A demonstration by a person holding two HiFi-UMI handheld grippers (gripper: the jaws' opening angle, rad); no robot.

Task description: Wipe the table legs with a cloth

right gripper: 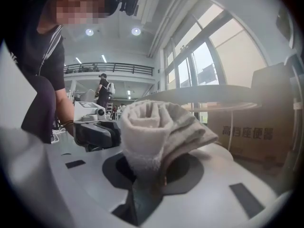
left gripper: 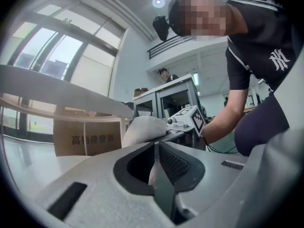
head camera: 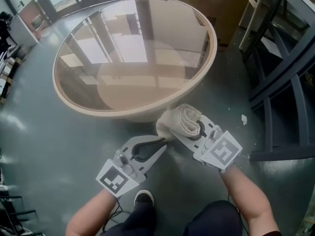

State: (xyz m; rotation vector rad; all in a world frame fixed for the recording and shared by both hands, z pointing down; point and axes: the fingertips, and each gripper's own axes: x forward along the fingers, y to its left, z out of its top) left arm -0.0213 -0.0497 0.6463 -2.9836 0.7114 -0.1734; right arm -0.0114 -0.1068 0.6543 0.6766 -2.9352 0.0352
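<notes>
Nearest, the left hand-held gripper (head camera: 164, 143) sits just below the desk (head camera: 133, 113) rim, jaws drawn together and, it seems, nipping the lower edge of the cloth (head camera: 183, 121). The right hand-held gripper (right gripper: 151, 184) is clamped on that same cloth, a pale rolled bundle held up close under the desk's near edge. Wiping looks not yet begun: the cloth touches nothing of the desk, its legs are hidden beneath the glass top from above, and every leg is left to do.

Bright daylight — glare on glass tabletop (head camera: 133, 53), fisheye-darkened edges
</notes>
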